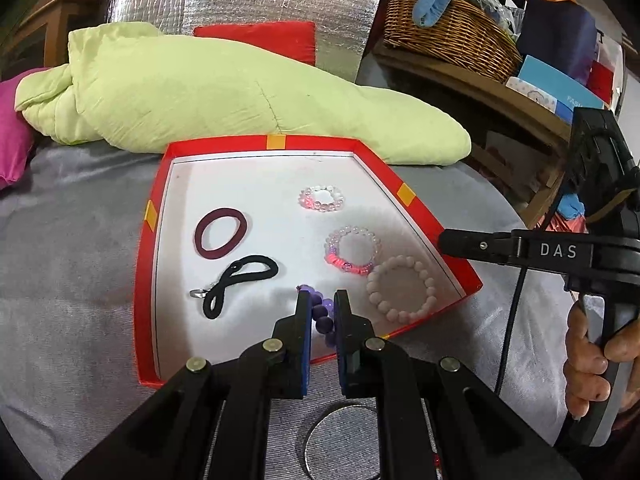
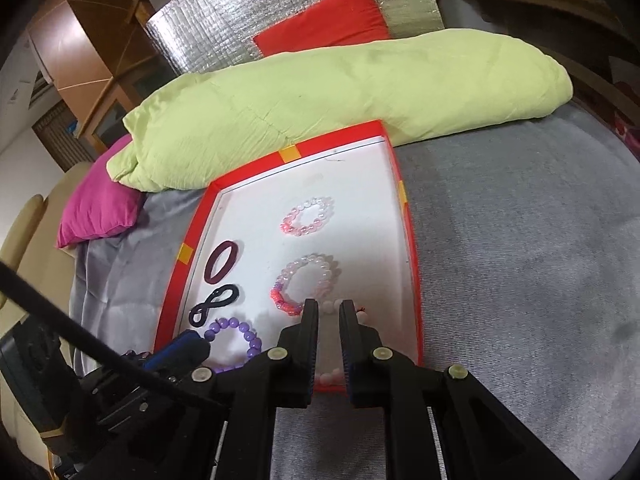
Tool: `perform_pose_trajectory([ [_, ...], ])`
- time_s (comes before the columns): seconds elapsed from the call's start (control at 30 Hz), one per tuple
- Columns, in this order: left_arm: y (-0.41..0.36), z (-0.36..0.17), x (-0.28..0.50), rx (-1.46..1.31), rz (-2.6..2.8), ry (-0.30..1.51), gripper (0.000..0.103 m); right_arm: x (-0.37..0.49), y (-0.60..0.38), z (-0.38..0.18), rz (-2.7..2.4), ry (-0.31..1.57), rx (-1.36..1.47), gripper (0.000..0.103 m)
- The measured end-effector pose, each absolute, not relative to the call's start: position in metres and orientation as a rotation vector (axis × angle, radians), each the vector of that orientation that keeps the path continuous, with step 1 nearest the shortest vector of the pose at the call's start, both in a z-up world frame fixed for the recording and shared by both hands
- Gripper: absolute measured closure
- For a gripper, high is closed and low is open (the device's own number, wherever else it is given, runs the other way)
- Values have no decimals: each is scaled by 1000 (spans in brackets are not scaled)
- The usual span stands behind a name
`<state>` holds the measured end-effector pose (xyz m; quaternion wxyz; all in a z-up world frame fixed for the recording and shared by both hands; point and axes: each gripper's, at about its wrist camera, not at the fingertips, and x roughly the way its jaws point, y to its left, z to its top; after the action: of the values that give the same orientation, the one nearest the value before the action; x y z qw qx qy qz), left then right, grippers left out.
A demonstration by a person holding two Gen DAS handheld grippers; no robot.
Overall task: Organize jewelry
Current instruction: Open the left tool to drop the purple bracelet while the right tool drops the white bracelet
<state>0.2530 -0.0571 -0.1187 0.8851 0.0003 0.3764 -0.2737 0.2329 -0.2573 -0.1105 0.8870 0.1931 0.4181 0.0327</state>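
A red-rimmed tray (image 1: 154, 184) (image 2: 412, 280) with a white floor lies on a grey cover. In it are a maroon hair tie (image 1: 221, 233) (image 2: 219, 261), a black hair tie (image 1: 240, 282) (image 2: 214, 306), a clear pink bead bracelet (image 1: 321, 198) (image 2: 307, 215), a pink and lilac one (image 1: 352, 250) (image 2: 304, 284), a pale pink bead bracelet (image 1: 402, 289) (image 2: 330, 378) and a purple bead bracelet (image 1: 322, 316) (image 2: 236, 340). My left gripper (image 1: 321, 300) is narrowly open around the purple bracelet. My right gripper (image 2: 329, 309) is narrowly open over the pale pink bracelet.
A lime green quilt (image 1: 200, 88) (image 2: 340, 92) lies behind the tray, with a magenta cushion (image 2: 96, 208) at the left. A wicker basket (image 1: 448, 28) stands on a wooden shelf at the right. A metal ring (image 1: 340, 440) lies on the cover under my left gripper.
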Motion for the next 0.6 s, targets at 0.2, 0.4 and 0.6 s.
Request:
perform_pose_trajectory([
  [0.2,-59,-119,251,16,-570,781,93,232,-254,-111,75,876,397,89],
  [0.4,-63,-119,248,81,-524,777,92,228,-257,-109,59,897,412,89],
  [0.6,-66,-115,237,169,-459,746,51,223,-263,-108,46,923,433,89],
])
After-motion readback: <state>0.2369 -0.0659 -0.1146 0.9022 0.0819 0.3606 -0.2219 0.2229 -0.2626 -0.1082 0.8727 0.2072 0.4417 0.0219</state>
